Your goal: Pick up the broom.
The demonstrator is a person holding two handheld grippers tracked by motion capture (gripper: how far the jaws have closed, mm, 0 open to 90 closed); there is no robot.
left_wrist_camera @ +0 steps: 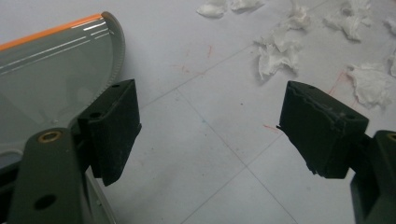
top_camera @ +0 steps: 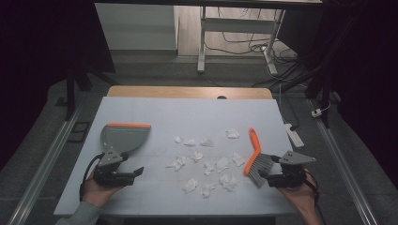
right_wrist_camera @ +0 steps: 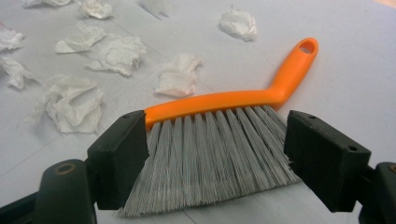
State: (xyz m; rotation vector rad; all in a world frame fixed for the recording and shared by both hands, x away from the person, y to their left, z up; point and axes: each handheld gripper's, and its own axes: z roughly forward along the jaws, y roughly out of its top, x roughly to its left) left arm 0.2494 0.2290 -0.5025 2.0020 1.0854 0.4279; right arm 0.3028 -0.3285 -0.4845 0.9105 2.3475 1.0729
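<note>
Here the white desk (top_camera: 141, 187) stands in a dark room; both tongs gape, the right tongs (right_wrist_camera: 215, 154) straddling the brush (right_wrist_camera: 219, 135), the left tongs (left_wrist_camera: 205, 130) beside the dustpan (left_wrist_camera: 51, 70).

Dustpan (left_wrist_camera: 51, 79) cut off by the left edge in the left gripper view, its handle end hidden behind the near jaw. Brush (right_wrist_camera: 210, 140) bristle tips beside the dustpan-side jaw hidden behind that jaw in the right gripper view. Paper scraps (left_wrist_camera: 224, 7) cut off at the top edge, far from the dustpan. In the high view, person's forearms cut off at the bottom edge
</note>
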